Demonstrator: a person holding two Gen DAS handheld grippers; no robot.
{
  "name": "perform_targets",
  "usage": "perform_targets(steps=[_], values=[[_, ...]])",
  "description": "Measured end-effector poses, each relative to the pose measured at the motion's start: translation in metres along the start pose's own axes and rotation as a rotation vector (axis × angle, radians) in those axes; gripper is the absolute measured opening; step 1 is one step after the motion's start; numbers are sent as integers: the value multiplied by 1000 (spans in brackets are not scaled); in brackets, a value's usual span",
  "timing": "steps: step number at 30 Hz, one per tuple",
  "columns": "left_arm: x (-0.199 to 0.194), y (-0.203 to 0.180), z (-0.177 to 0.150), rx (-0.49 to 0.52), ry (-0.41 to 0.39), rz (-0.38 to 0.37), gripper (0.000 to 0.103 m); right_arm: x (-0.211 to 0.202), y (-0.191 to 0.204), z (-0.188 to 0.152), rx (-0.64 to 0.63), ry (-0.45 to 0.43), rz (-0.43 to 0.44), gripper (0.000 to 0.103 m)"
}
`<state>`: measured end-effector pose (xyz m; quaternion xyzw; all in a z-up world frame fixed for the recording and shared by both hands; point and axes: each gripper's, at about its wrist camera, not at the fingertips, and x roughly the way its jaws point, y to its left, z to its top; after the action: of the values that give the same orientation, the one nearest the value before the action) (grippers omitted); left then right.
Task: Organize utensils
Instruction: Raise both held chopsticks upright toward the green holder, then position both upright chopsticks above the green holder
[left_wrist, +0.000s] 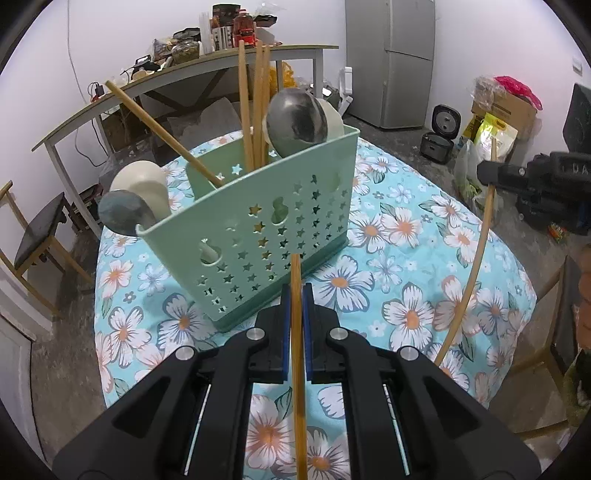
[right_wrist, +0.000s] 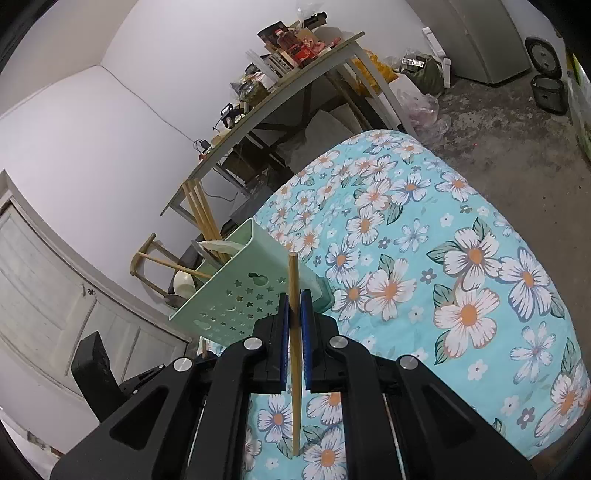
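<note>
In the left wrist view the left gripper (left_wrist: 295, 306) at bottom centre is clenched on a bamboo chopstick (left_wrist: 298, 369) running straight up the frame, its tip just short of the green basket (left_wrist: 266, 221) directly above. At right edge the right gripper (left_wrist: 487, 173) pinches a second chopstick (left_wrist: 469, 273), farther off. The basket, star-punched, stands on the flowered tablecloth (left_wrist: 406, 229) holding spoons (left_wrist: 295, 118) and upright chopsticks (left_wrist: 255, 107)
</note>
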<state>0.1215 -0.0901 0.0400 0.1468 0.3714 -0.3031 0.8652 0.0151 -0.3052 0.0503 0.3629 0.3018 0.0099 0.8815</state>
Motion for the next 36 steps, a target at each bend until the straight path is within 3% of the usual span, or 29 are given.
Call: perform_targets(steps=[36], values=[[-11,6,5,-31,-24,0,5,6,3,-3,-1,15,16,7]])
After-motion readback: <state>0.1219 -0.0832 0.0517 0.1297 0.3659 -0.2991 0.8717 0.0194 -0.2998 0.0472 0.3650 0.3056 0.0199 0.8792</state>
